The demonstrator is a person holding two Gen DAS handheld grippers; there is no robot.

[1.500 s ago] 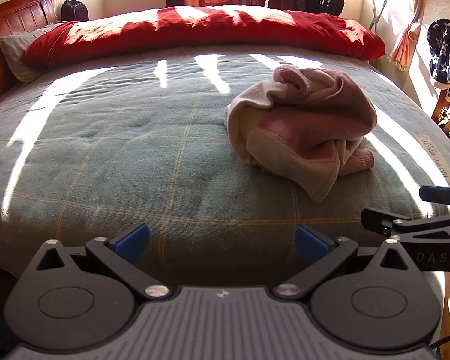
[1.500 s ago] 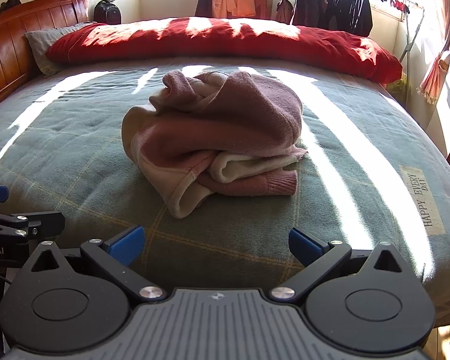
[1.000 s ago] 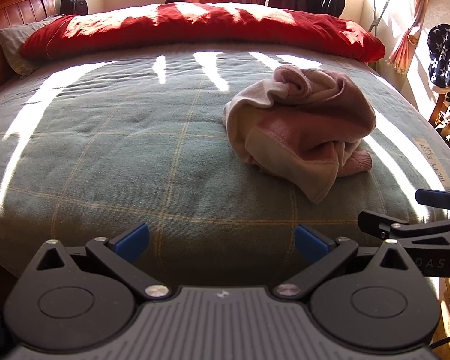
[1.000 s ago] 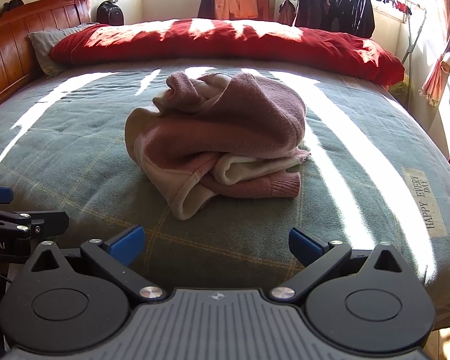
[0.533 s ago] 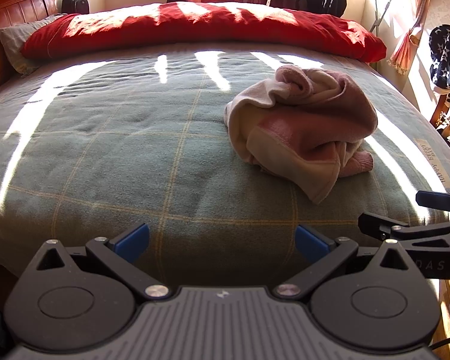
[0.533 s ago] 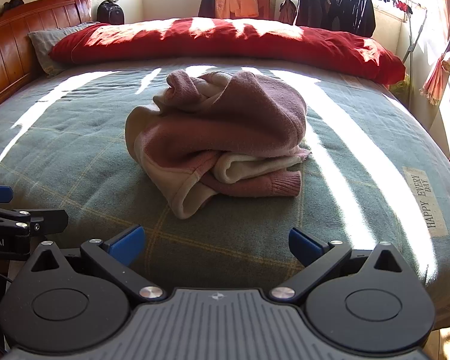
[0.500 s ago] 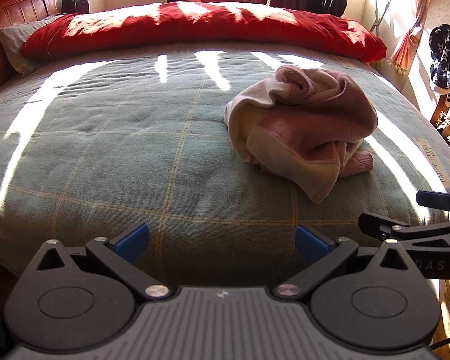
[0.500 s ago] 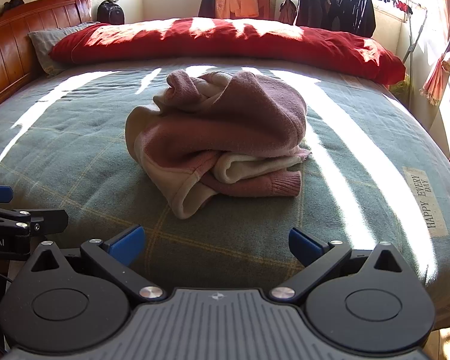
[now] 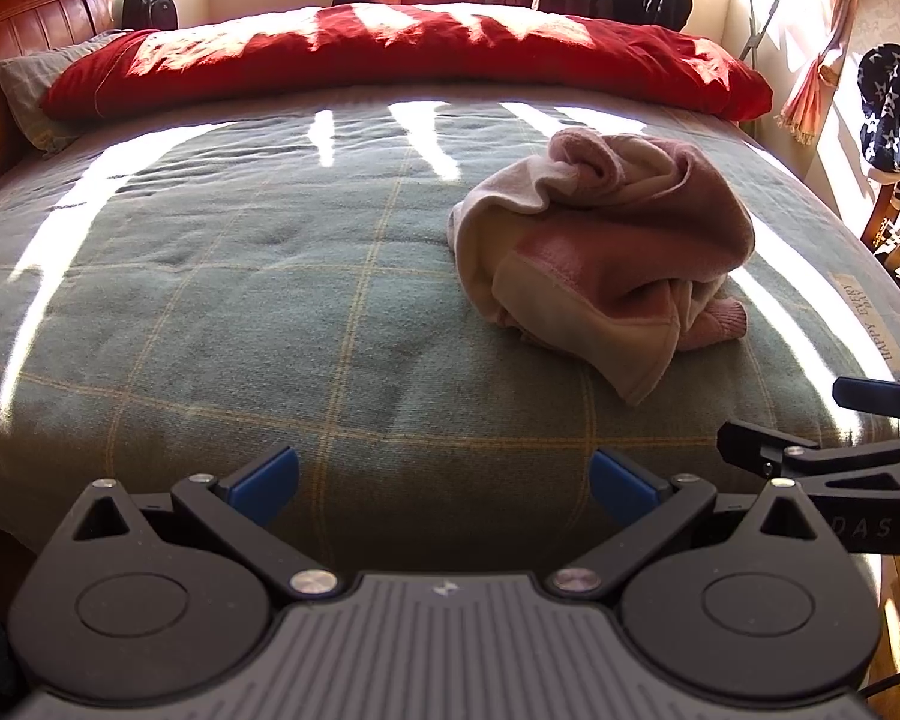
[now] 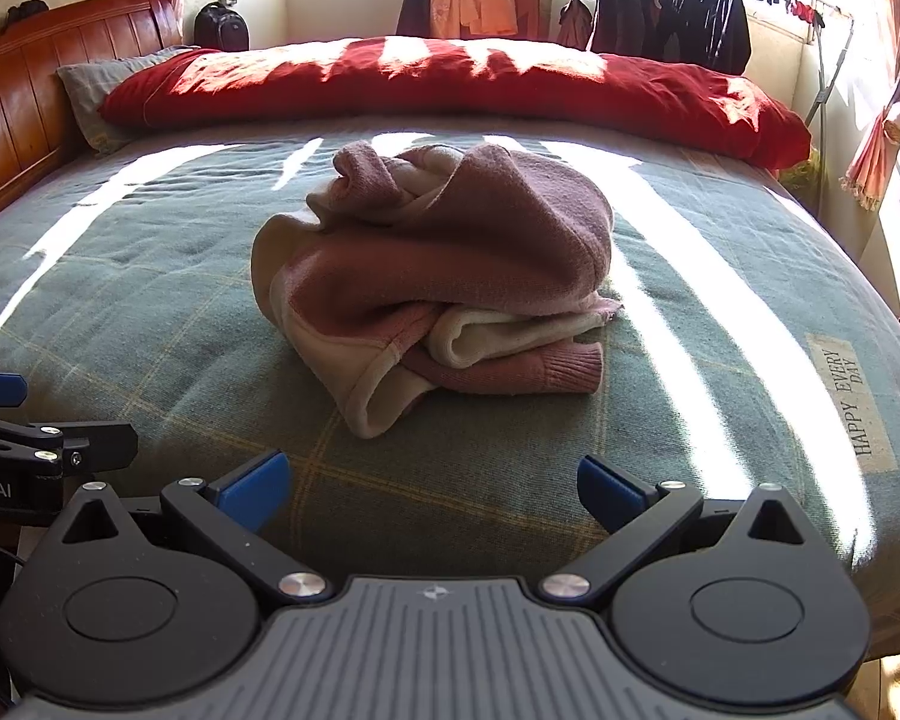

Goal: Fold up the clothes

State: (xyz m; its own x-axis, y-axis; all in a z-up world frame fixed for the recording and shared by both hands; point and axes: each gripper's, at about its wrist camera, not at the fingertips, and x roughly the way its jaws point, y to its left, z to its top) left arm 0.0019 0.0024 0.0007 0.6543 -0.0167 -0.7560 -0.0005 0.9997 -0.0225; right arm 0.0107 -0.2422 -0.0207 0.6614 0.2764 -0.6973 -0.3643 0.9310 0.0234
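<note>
Closest in, two tools hover at the foot of the bed, side by side: the left tool (image 9: 444, 483) and the right tool (image 10: 431, 480), each with two blue-tipped fingers spread wide and nothing between them, both held off the cloth. From the left wrist view the right one pokes in at 3 o'clock; from the right wrist view the left one shows at 9 o'clock. Under and ahead of them stretches one bed blanket (image 10: 150, 324), grey-green wool with a thin yellow check, matte and slightly nubbly, striped with bright bands of sunlight. A woven label (image 10: 852, 402) reading HAPPY EVERY DAY is stitched near its edge at 3 o'clock. In the middle of the bed lies the one garment (image 10: 438, 276), a pink sweater with a cream fleecy lining, heaped in a soft rounded mound, one ribbed cuff sticking out low at its right side; it sits at 12 o'clock from the right tool and toward 1 o'clock from the left, well apart from both. Beyond it, one long red duvet (image 10: 450, 84) is bunched across the bed, a grey pillow (image 10: 96, 90) and a ribbed wooden headboard (image 10: 24, 96) at 10 o'clock. Farthest off, dark jackets (image 10: 672, 18) hang on a rail by the window.
</note>
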